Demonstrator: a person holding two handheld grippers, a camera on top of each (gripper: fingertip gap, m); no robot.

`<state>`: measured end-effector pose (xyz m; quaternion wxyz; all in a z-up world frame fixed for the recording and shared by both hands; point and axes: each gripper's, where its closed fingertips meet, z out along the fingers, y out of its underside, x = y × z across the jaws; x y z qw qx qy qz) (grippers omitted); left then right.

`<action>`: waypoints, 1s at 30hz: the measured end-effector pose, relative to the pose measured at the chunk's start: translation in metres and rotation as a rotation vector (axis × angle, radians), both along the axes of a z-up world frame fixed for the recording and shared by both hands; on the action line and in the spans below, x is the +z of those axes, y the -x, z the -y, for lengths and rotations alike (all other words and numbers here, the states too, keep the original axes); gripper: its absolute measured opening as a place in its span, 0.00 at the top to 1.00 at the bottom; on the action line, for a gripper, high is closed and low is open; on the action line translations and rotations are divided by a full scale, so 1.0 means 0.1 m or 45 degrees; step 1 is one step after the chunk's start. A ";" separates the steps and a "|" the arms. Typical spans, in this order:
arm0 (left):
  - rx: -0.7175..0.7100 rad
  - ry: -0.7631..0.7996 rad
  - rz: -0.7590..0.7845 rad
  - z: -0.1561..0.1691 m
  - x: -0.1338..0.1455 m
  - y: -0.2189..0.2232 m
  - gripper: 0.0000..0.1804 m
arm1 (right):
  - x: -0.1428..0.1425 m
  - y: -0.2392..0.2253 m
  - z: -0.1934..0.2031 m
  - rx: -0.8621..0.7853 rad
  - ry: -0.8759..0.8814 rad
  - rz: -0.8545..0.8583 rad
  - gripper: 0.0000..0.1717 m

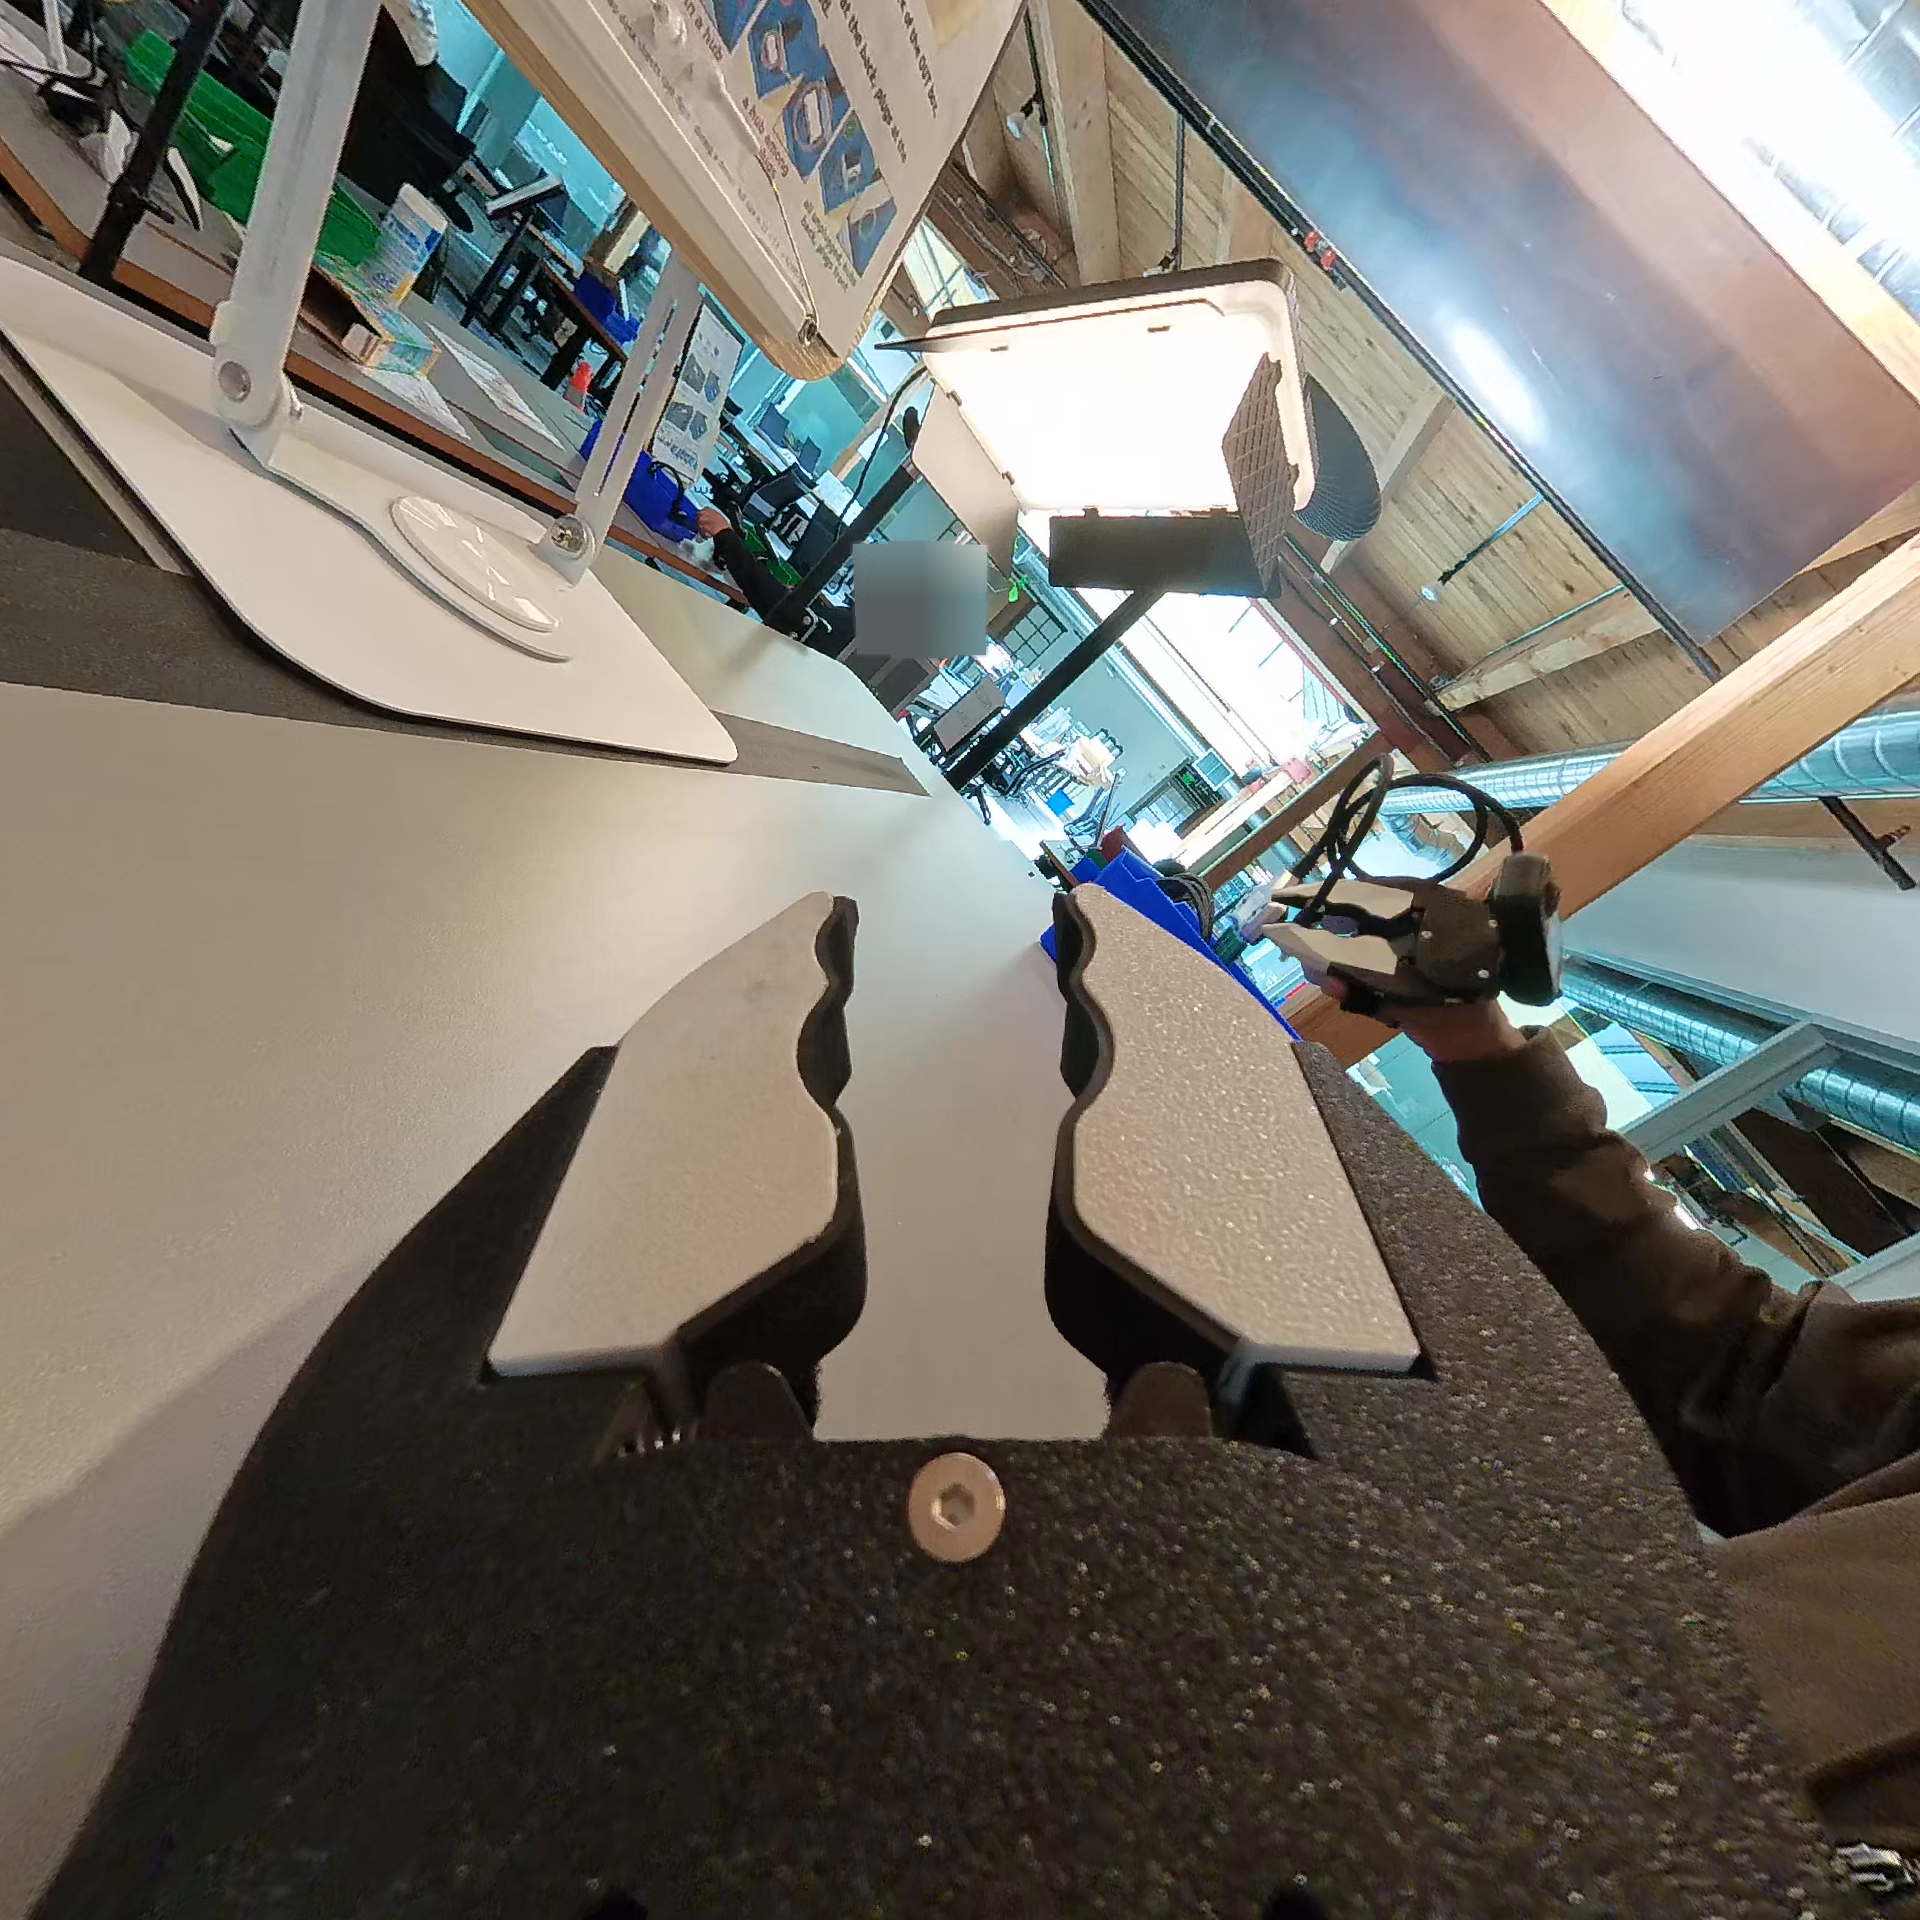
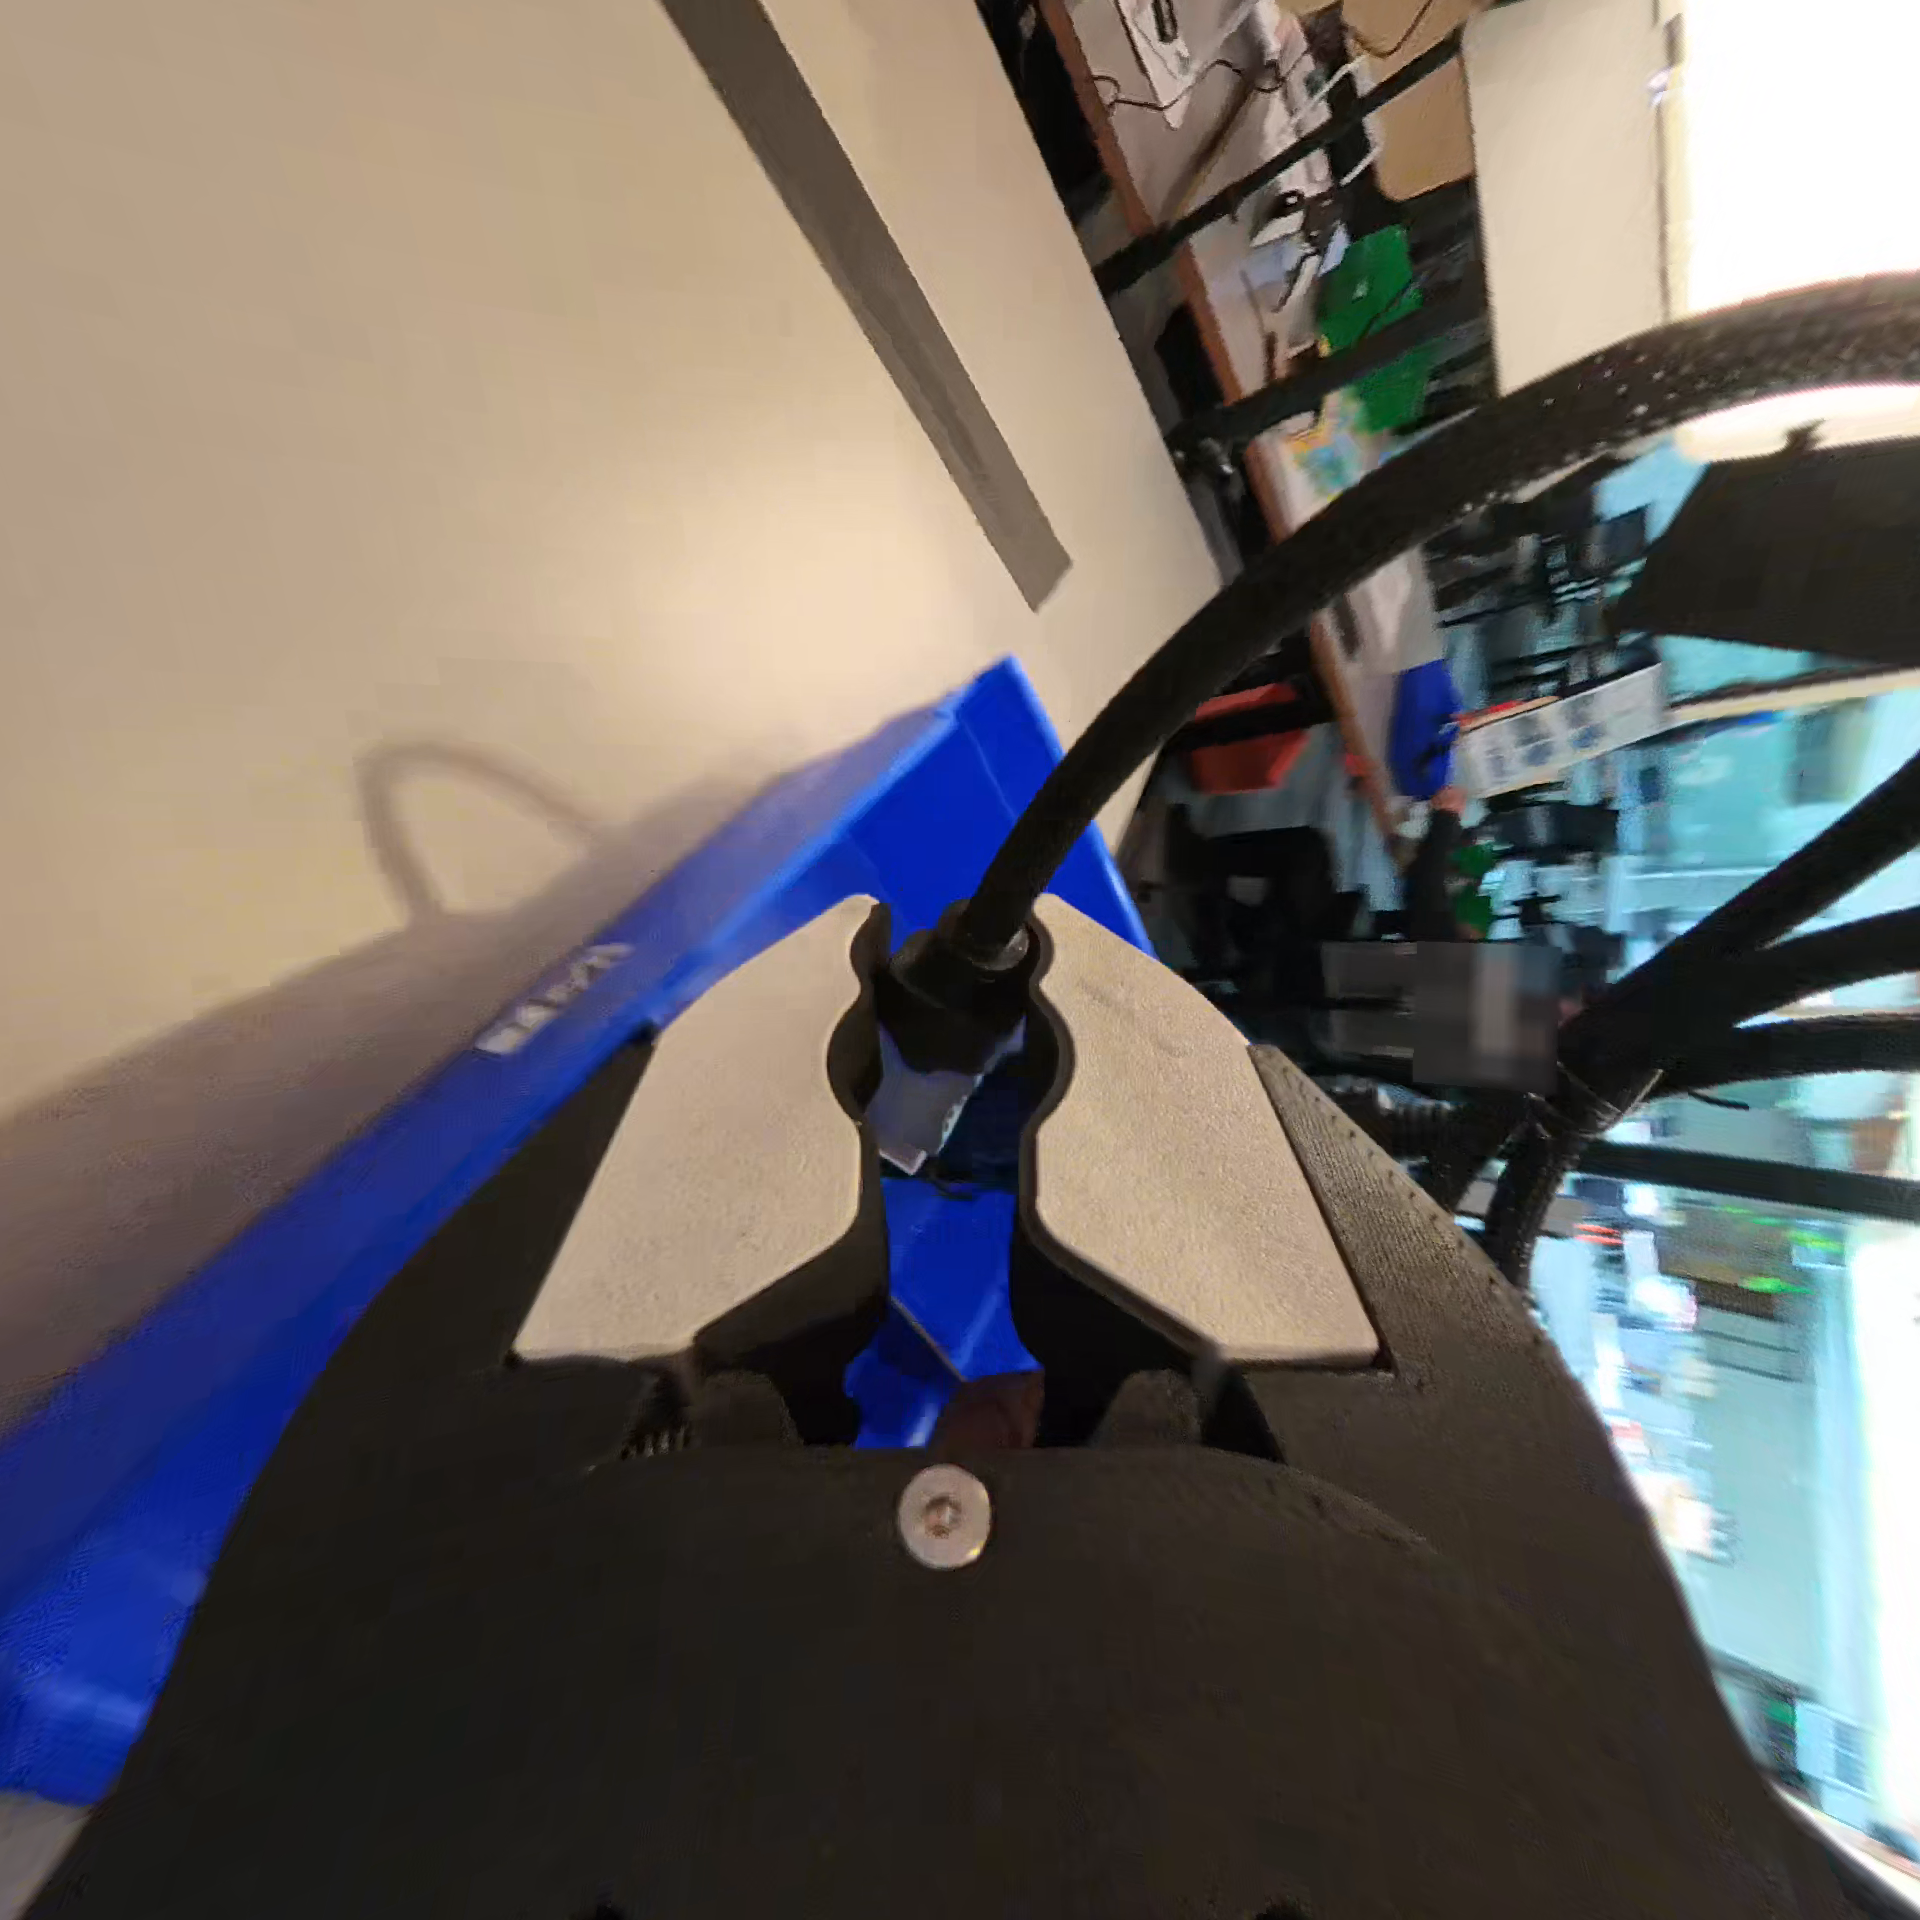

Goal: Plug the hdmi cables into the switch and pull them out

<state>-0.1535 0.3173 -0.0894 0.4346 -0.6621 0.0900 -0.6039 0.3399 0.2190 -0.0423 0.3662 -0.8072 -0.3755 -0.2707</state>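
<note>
Left wrist view: left gripper (image 1: 956, 935) low over bare grey table (image 1: 312, 987), fingers apart, nothing between them; white stand base (image 1: 312, 582) well off to the side. Right wrist view: right gripper (image 2: 951, 997) clamped on black plug end of braided cable (image 2: 1247, 592), above blue bin (image 2: 520, 997). Worth keeping squeeze steady, cable loops clear of bin rim.

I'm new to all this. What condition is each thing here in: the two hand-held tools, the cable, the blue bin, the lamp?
Left tool: open, nothing between its fingers, over the bare grey table.
Right tool: shut on the plug end of the black cable.
Black cable: lifted, looping in the air.
Blue bin: resting on the table.
Lamp: lit.
</note>
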 end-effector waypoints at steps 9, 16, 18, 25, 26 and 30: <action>-0.001 -0.008 -0.006 0.01 0.00 -0.01 0.79 | -0.27 -0.23 -0.15 0.147 0.105 0.195 0.87; 0.000 -0.010 0.011 0.04 0.01 0.00 0.79 | -0.44 -0.35 -0.27 0.302 0.236 0.469 0.86; 0.000 -0.010 0.019 0.04 0.02 0.01 0.79 | -0.48 -0.39 -0.24 0.337 0.282 0.512 0.85; -0.004 -0.005 0.022 0.04 0.02 0.01 0.79 | -0.60 -0.58 -0.13 0.433 0.311 0.608 0.84; -0.006 -0.005 0.018 0.03 0.01 0.00 0.79 | -0.60 -0.59 -0.12 0.435 0.324 0.577 0.84; -0.009 -0.004 0.014 0.04 0.01 0.00 0.79 | -0.60 -0.58 -0.03 0.473 0.410 0.473 0.83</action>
